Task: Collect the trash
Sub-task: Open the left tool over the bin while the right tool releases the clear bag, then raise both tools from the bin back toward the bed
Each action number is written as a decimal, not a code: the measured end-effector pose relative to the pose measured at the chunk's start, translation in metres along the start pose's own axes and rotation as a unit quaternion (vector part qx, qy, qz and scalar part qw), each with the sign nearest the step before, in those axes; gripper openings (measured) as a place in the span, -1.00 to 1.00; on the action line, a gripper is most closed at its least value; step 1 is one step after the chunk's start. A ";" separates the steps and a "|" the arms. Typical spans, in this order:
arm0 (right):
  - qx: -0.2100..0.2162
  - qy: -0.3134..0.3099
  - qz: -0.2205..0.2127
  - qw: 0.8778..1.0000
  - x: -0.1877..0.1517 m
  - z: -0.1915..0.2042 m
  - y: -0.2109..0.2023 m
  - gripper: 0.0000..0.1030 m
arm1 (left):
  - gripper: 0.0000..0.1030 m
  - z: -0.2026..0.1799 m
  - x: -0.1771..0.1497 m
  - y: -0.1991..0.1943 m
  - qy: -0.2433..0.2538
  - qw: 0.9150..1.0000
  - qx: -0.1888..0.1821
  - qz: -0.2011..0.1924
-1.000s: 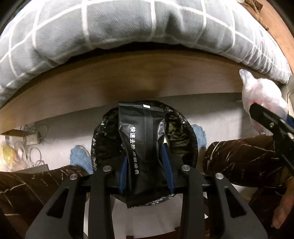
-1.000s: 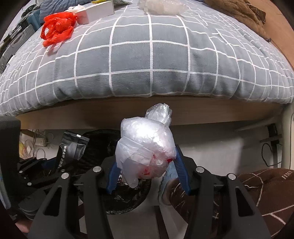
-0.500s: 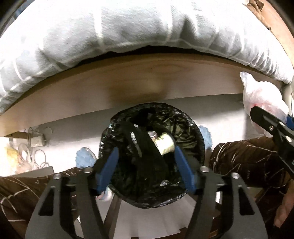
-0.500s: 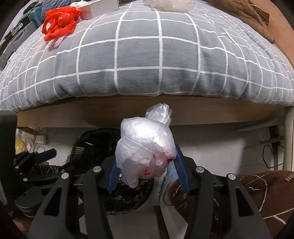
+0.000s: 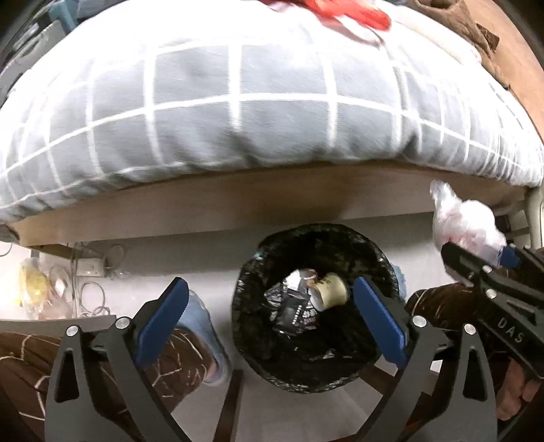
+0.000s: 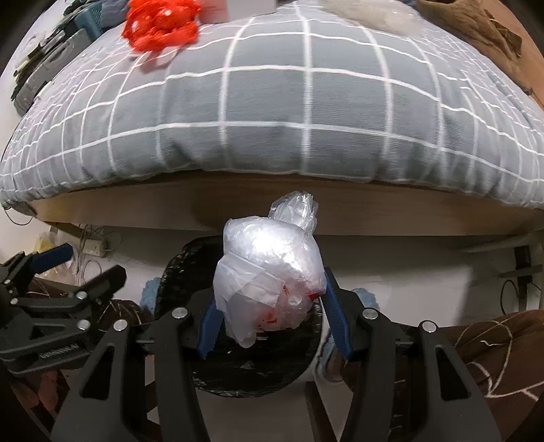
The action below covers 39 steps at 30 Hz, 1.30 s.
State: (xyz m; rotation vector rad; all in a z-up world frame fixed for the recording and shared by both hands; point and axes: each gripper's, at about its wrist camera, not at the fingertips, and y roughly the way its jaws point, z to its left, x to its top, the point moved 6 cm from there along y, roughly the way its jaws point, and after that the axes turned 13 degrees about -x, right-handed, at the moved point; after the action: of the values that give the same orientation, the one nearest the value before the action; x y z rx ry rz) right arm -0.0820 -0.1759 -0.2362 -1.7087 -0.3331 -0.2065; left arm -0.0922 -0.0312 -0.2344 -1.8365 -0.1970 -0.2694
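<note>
Bin (image 5: pixel 316 370): round, lined with black plastic, on the floor by the bed's wooden edge.
Bin contents: black wrapper (image 5: pixel 295 312), tan paper cup (image 5: pixel 329 292) on its side.
Left gripper (image 5: pixel 268 316): spread wide above the bin, holding nothing.
Right gripper (image 6: pixel 272 316): pinching a clear plastic bag (image 6: pixel 268 272), over the bin's rim.
Bed: grey checked duvet (image 6: pixel 272 102), red bag (image 6: pixel 159 23) lying on top.

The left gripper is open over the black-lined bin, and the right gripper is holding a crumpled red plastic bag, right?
Not quite. The right gripper holds a crumpled clear plastic bag, as the right wrist view shows; the red plastic bag lies on the bed. The left gripper is indeed open over the black-lined bin.
</note>
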 end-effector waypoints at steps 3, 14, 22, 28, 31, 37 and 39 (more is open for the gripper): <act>0.007 -0.005 0.005 1.000 -0.002 0.013 0.002 0.00 | 0.89 0.009 0.002 -0.009 -0.006 1.000 0.002 -0.007; 0.010 -0.036 0.012 0.999 -0.011 0.056 0.006 0.00 | 0.89 0.032 0.000 -0.022 -0.024 1.000 0.009 -0.018; 0.005 -0.045 0.013 0.999 -0.014 0.069 0.012 0.22 | 0.89 0.040 -0.006 -0.017 -0.032 0.999 0.022 -0.012; -0.007 -0.043 0.005 0.999 -0.010 0.057 0.008 0.52 | 0.89 0.042 -0.005 -0.020 -0.034 0.999 0.030 -0.017; -0.012 -0.035 -0.001 0.999 -0.006 0.043 0.004 0.65 | 0.89 0.042 -0.004 -0.019 -0.034 0.999 0.031 -0.018; -0.031 -0.027 -0.028 0.999 0.001 0.018 -0.009 0.76 | 0.89 0.031 0.000 -0.022 -0.021 0.999 0.028 -0.025; -0.040 -0.022 -0.039 0.998 0.005 0.011 -0.015 0.81 | 0.89 0.029 0.002 -0.023 -0.020 0.999 0.026 -0.029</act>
State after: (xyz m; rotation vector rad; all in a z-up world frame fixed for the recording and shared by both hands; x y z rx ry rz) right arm -0.0830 -0.1629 -0.2228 -1.7834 -0.4293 -0.2416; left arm -0.0939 0.0028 -0.2206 -1.7883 -0.2830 -0.2653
